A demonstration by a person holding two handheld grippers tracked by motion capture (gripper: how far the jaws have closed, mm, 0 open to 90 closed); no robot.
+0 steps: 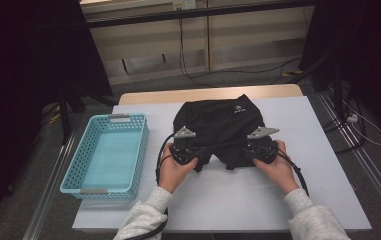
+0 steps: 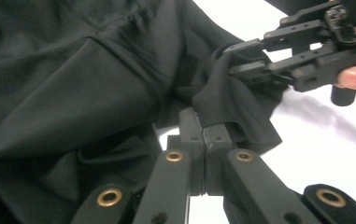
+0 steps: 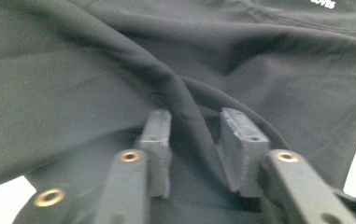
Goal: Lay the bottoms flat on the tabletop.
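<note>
A black garment with a small white logo lies bunched on the white table. My left gripper rests at its near left edge. In the left gripper view, the jaws are pressed together with a fold of the black cloth pinched at their tips. My right gripper sits at the garment's near right edge. In its own view, the right gripper has its pads apart, and a raised ridge of cloth runs between them without being squeezed. The right gripper also appears at the top right of the left gripper view.
A light blue plastic basket stands on the left of the table. Bare white table lies in front of and to the right of the garment. Beyond the far edge are dark floor, cables and black stand legs.
</note>
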